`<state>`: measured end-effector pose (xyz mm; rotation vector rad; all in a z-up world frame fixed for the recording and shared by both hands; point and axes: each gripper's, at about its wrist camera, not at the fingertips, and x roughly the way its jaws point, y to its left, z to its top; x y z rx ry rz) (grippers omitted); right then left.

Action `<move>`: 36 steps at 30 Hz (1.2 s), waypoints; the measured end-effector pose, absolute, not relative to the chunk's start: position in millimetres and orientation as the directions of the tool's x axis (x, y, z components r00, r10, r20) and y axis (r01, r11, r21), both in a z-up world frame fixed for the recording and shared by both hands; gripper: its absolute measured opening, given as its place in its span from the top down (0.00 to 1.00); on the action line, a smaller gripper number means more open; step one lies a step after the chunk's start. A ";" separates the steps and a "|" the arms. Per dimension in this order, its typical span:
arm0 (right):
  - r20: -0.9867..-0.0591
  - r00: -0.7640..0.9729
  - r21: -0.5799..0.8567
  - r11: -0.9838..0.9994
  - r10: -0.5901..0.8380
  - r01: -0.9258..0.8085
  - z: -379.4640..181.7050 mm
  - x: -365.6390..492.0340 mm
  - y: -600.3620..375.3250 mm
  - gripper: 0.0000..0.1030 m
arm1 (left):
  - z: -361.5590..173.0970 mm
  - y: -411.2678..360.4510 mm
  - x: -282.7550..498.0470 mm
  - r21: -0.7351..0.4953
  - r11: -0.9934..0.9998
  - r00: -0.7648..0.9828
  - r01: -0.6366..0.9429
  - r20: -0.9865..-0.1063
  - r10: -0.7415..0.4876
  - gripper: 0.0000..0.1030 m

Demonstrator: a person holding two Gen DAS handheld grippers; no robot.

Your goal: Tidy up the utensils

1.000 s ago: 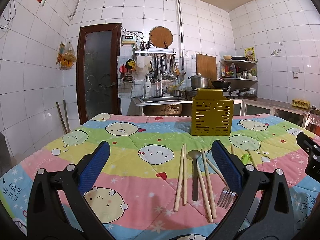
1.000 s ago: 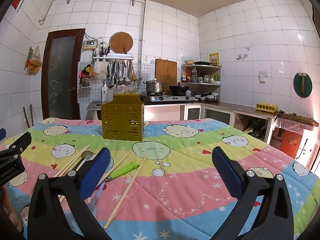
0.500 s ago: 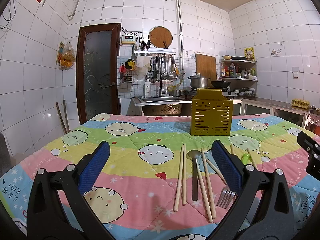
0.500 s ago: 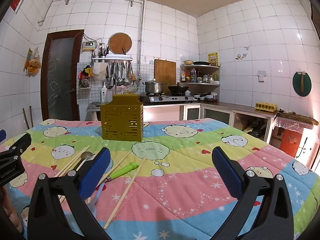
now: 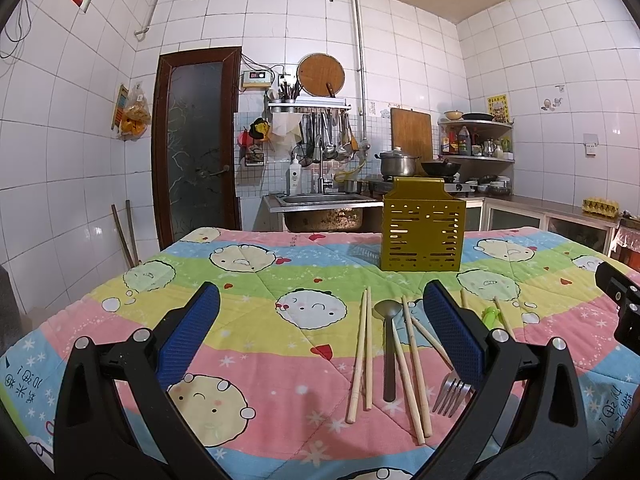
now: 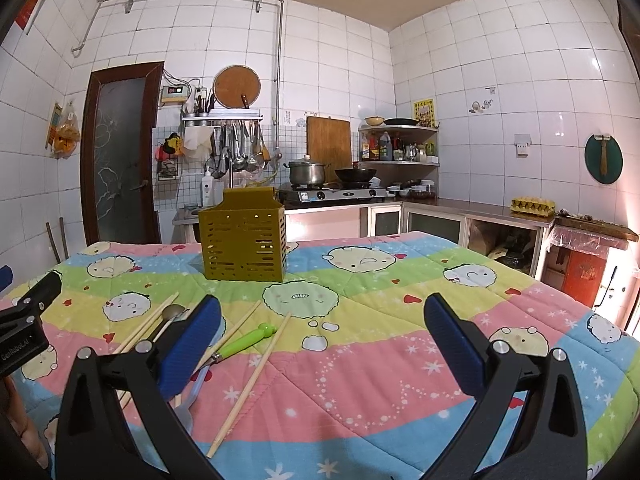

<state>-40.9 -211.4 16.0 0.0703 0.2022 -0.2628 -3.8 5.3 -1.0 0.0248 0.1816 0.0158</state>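
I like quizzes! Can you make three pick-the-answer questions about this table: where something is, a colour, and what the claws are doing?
1. Where is the holder?
A. behind the utensils
B. on the floor
C. in a claw

2. What colour is the holder?
A. red
B. yellow
C. white

3. What are the left claw and right claw doing?
A. squeezing a fork
B. shut tight
C. open, holding nothing

Answers: 1 A, it stands on the quilt beyond the spoon and chopsticks. 2 B, its slotted walls are yellow. 3 C, both show a wide empty gap.
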 end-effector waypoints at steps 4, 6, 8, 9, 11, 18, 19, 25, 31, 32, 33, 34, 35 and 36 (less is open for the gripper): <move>-0.201 0.946 0.038 0.963 -0.254 0.267 15.5 -41.6 -210.5 0.04 | -1.4 5.1 -3.9 0.028 1.000 0.983 -0.012 -0.181 0.017 0.05; -0.195 0.946 0.036 0.962 -0.257 0.269 15.4 -43.1 -209.5 0.04 | -1.1 5.2 -4.3 0.027 1.000 0.984 -0.013 -0.178 0.017 0.05; -0.189 0.946 0.033 0.962 -0.262 0.272 15.8 -44.5 -208.2 0.04 | -1.5 5.0 -4.9 0.027 1.000 0.985 -0.013 -0.173 0.018 0.05; -0.186 0.946 0.031 0.960 -0.267 0.277 16.0 -45.1 -207.9 0.04 | -1.6 4.9 -5.1 0.027 1.000 0.985 -0.014 -0.171 0.019 0.05; -0.183 0.945 0.030 0.960 -0.270 0.280 16.3 -45.8 -207.1 0.04 | -1.8 5.9 -5.4 0.025 1.000 0.986 -0.014 -0.165 0.018 0.05; -0.174 0.952 0.032 0.965 -0.252 0.262 17.0 -48.7 -206.4 0.04 | -2.0 9.4 -9.0 0.007 1.000 0.990 -0.013 -0.142 0.014 0.05; -0.170 0.953 0.031 0.965 -0.252 0.260 17.1 -49.1 -205.7 0.04 | -1.9 10.2 -8.9 0.006 1.000 0.990 -0.015 -0.143 0.016 0.05; -0.159 0.956 0.030 0.967 -0.247 0.255 17.0 -51.4 -205.7 0.04 | -1.4 7.6 -12.0 0.026 1.000 0.991 -0.016 -0.132 0.019 0.05; -0.153 0.958 0.039 0.968 -0.240 0.249 16.9 -52.9 -208.7 0.04 | -0.2 5.4 -13.0 0.029 0.999 0.991 -0.015 -0.130 0.018 0.05; -0.156 0.958 0.040 0.968 -0.239 0.248 16.7 -52.7 -208.9 0.04 | -0.1 5.7 -12.2 0.027 1.000 0.991 -0.014 -0.136 0.018 0.05; -0.160 0.958 0.044 0.968 -0.238 0.247 16.2 -52.1 -209.7 0.04 | 0.1 7.3 -11.6 0.025 1.000 0.990 -0.014 -0.139 0.017 0.05; -0.168 0.958 0.047 0.968 -0.234 0.245 15.9 -50.6 -211.2 0.04 | 0.4 8.2 -10.8 0.022 1.000 0.990 -0.014 -0.142 0.017 0.05; -0.175 0.957 0.049 0.969 -0.231 0.242 15.4 -49.4 -211.6 0.04 | 0.4 9.0 -9.4 0.018 1.000 0.988 -0.015 -0.151 0.017 0.05; -0.185 0.957 0.052 0.970 -0.223 0.236 15.1 -47.7 -212.1 0.04 | 0.3 9.2 -7.7 0.018 1.000 0.987 -0.014 -0.161 0.016 0.05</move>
